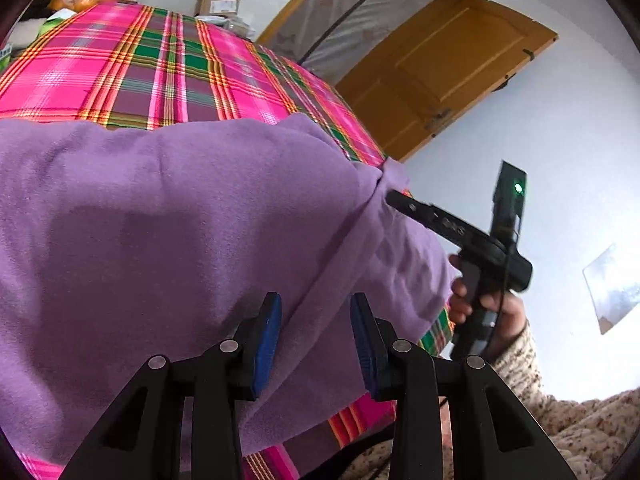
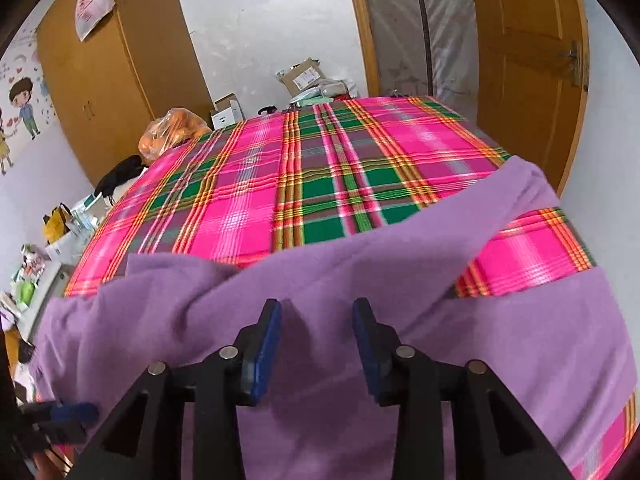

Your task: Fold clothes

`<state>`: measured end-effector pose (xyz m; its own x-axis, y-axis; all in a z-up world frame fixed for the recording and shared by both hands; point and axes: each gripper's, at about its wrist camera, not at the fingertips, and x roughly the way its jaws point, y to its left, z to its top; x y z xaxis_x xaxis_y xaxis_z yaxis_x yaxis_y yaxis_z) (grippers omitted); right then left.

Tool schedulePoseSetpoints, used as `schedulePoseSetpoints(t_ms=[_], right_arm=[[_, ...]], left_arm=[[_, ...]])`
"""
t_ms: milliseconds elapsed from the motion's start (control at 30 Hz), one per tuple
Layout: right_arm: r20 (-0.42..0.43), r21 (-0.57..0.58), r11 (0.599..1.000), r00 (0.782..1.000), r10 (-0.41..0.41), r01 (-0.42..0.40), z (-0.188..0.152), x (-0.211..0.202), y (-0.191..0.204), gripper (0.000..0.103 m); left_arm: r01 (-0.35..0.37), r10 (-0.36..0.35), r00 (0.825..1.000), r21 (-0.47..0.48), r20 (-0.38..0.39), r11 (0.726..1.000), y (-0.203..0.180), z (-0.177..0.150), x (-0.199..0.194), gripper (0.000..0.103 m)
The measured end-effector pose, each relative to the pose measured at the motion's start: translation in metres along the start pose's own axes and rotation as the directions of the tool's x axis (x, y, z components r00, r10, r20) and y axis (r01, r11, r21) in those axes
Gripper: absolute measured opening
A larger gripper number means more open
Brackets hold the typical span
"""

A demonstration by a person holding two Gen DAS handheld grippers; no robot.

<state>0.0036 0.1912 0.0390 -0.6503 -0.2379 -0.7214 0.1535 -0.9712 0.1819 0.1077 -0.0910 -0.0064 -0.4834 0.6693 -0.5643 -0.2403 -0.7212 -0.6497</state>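
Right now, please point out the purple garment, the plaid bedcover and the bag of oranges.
purple garment (image 2: 320, 280): right wrist view, on its middle fold.
plaid bedcover (image 2: 320, 168): right wrist view, on a bare green square.
bag of oranges (image 2: 172, 132): right wrist view, on the bag's plastic front.

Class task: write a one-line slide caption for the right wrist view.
Open right gripper poised above a purple garment spread on a pink-and-green plaid cloth.

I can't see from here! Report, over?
Left gripper open, right gripper open. Purple cloth rumpled on plaid bed cover. Nothing blocking.
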Motion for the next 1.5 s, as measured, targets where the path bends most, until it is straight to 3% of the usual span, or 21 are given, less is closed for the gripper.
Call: schedulePoseSetpoints(t_ms=[233, 333, 400, 567, 1033, 1500], right_arm=[[-0.032, 0.015, 0.996, 0.996, -0.088, 0.088, 0.013, 0.015, 0.005, 0.039], [-0.056, 0.054, 0.995, 0.996, -0.076, 0.079, 0.01, 0.019, -0.002, 0.037], [-0.064, 0.071, 0.995, 0.996, -0.06, 0.065, 0.008, 0.019, -0.006, 0.02], [-0.041, 0.029, 0.997, 0.996, -0.077, 0.078, 0.0, 0.009, -0.006, 0.007], [0.01, 0.16, 0.986, 0.998, -0.055, 0.053, -0.034, -0.033, -0.04, 0.003], [-0.02, 0.193, 0.979, 0.997, -0.068, 0.071, -0.039, -0.035, -0.053, 0.003]], left_arm=[[0.024, -0.024, 0.999, 0.013, -0.028, 1.0, -0.001, -0.005, 0.001, 0.037], [0.027, -0.026, 0.999, 0.008, -0.03, 1.0, -0.001, -0.006, 0.003, 0.037], [0.022, -0.022, 0.999, 0.009, -0.026, 1.0, -0.001, -0.006, 0.001, 0.037], [-0.049, 0.05, 0.999, 0.036, -0.019, 0.998, -0.005, -0.002, 0.002, 0.037], [-0.197, 0.2, 0.98, 0.146, -0.004, 0.969, -0.021, -0.005, 0.01, 0.037], [-0.221, 0.228, 0.973, 0.175, -0.023, 0.959, -0.023, -0.006, 0.018, 0.037]])
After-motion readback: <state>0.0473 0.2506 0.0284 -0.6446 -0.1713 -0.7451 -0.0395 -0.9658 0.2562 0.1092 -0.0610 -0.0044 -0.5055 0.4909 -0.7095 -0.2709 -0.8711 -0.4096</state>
